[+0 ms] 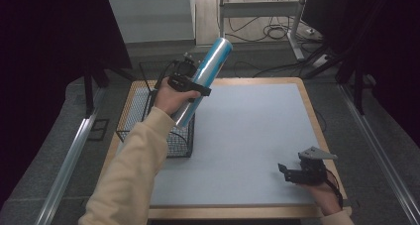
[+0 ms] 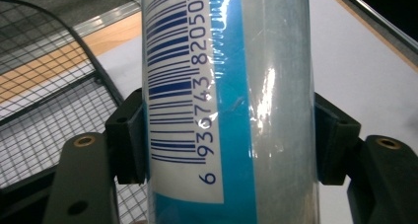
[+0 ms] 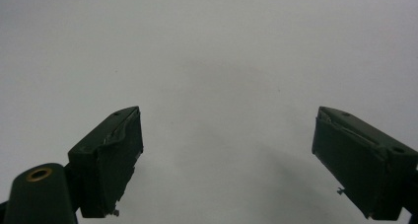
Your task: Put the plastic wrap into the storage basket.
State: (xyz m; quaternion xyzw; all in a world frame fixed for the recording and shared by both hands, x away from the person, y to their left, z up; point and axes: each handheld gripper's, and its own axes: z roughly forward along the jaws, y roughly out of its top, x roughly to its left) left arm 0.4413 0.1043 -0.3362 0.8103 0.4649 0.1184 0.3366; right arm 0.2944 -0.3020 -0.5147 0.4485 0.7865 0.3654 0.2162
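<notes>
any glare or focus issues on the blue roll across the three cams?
Left gripper view: white glare streaks run down the shiny blue plastic-wrapped roll, barcode still sharp, wire basket behind slightly soft. High view: dark vignetted corners, roll evenly lit in the left tongs. Right gripper view: open right tongs underexposed against the plain grey mat, faint soft shadow.

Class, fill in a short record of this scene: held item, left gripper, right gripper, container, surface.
held item: blue roll in clear wrap, tilted, barcode label on it
left gripper: shut on the roll, above the basket's right side
right gripper: open, nothing between its jaws, low over the mat
container: black wire basket at the table's left edge
surface: grey mat on a wooden table
</notes>
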